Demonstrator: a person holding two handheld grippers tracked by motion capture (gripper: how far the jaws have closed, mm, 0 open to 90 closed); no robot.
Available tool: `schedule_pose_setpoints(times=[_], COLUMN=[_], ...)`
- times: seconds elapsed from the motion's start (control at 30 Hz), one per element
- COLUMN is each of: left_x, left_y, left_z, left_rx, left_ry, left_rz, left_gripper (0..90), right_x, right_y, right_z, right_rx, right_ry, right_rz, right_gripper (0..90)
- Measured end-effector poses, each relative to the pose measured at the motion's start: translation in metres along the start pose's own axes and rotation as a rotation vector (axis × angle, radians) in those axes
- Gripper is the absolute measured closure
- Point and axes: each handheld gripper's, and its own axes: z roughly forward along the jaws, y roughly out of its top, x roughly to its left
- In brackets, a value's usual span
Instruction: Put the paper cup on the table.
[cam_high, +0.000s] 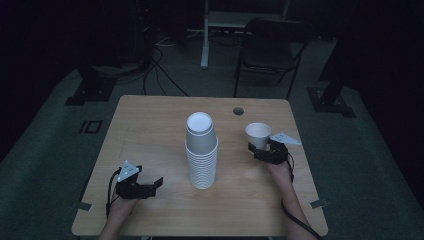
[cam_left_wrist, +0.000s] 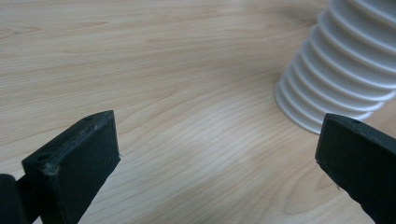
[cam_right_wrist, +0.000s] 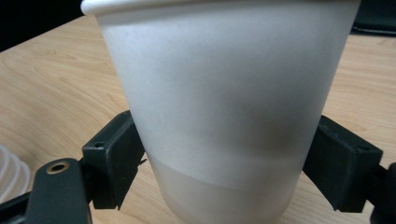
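Your single paper cup stands mouth-up between the jaws of your right gripper, both pads pressed against its lower wall, so you are grasping it. Whether its base rests on the table or hangs just above it cannot be told. Off to that gripper's left stands the stack of upturned cups, well apart from the held one. Your left gripper sits low over bare wood with its jaws spread wide and nothing between them; the foot of the stack lies just beyond its right jaw. By the look of it, one cup is off the stack, and the many nested cups remain for you to separate.
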Motion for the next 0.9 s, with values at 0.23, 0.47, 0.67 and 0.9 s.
schedule_pose_setpoints(times=[0.23, 0.47, 0.67, 0.9], left_x=[0.004, 0.01, 0.011, 0.014], left_y=[-0.004, -0.006, -0.008, -0.013], left_z=[-0.002, -0.003, -0.001, 0.005], left_rx=[0.002, -0.005, 0.013, 0.06], left_ry=[0.03, 0.04, 0.052, 0.058], left_rz=[-0.011, -0.033, -0.036, -0.031], left_gripper=[0.1, 0.2, 0.2, 0.2], right_x=[-0.002, -0.002, -0.004, -0.004], right_y=[-0.005, -0.015, -0.015, -0.016], right_z=[0.017, 0.026, 0.027, 0.018], right_rx=[0.034, 0.059, 0.089, 0.069], right_ry=[-0.04, -0.079, -0.069, -0.015], right_rz=[0.004, -0.009, 0.011, 0.039], right_gripper=[18.4, 18.2, 16.7, 10.3])
